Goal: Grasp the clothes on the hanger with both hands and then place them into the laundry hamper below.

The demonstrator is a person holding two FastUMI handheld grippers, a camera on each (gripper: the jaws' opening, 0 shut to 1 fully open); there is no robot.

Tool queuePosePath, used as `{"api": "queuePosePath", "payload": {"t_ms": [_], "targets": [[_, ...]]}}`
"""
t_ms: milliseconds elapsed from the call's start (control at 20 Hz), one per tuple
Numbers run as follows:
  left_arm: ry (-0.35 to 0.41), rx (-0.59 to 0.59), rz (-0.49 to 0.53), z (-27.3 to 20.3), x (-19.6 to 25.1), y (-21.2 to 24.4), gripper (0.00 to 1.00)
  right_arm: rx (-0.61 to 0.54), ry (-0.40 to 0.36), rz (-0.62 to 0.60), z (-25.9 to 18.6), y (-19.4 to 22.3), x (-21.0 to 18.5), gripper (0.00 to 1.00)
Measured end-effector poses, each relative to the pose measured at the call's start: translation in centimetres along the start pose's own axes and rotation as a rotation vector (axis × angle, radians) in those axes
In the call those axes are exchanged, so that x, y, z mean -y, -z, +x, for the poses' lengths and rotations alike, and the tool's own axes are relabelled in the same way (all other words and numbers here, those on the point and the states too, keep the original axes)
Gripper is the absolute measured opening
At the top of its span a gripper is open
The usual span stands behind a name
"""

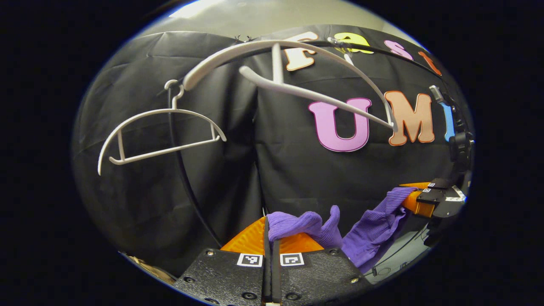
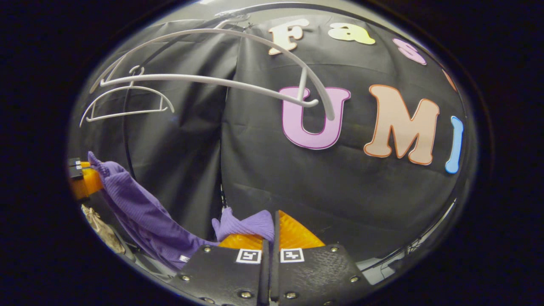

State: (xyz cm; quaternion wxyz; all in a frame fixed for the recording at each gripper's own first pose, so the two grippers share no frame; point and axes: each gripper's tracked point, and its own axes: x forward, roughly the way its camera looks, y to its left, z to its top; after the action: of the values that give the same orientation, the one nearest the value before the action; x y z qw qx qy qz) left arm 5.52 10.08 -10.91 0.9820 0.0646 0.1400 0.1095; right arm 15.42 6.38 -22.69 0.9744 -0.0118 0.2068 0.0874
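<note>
A purple ribbed garment (image 1: 374, 229) hangs slack between the two grippers, below the hangers. My left gripper (image 1: 270, 231) is shut on one bunched end of it (image 1: 293, 225). The other gripper (image 1: 429, 199) shows at the right of the left gripper view, pinching the far end. In the right gripper view my right gripper (image 2: 272, 231) is shut on a purple fold (image 2: 246, 225), and the cloth (image 2: 140, 212) runs down-left from the left gripper (image 2: 80, 178). A bare white hanger (image 1: 297, 72) hangs above on the rail.
A second bare white hanger (image 1: 161, 131) hangs further left on the same rail, also seen small in the right gripper view (image 2: 127, 102). A black pole (image 1: 187, 187) curves down behind it. Pale cloth (image 2: 102, 229) lies low at the left.
</note>
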Motion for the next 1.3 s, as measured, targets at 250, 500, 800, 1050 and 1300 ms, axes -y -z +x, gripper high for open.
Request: {"api": "queuePosePath", "payload": {"t_ms": [250, 500, 800, 1050, 1300], "targets": [[0.064, -0.061, 0.037, 1.5, 2.5, 3.0, 0.01, -0.043, -0.044, -0.016, 0.0, 2.3, -1.6, 0.02], [0.141, -0.147, 0.071, 2.8, 4.3, 6.2, 0.01, -0.12, -0.077, -0.048, 0.5, 6.0, -2.6, 0.02], [0.177, -0.282, 0.021, 2.8, 6.1, 10.7, 0.01, -0.214, -0.099, -0.043, 0.4, 10.5, -3.5, 0.02], [0.196, -0.36, 0.032, 3.1, 6.9, 13.4, 0.01, -0.297, -0.108, -0.046, 0.4, 13.5, -3.8, 0.02], [0.227, -0.472, 0.029, 2.5, 8.0, 16.9, 0.01, -0.398, -0.108, -0.051, -0.2, 16.7, -4.0, 0.02]]}}
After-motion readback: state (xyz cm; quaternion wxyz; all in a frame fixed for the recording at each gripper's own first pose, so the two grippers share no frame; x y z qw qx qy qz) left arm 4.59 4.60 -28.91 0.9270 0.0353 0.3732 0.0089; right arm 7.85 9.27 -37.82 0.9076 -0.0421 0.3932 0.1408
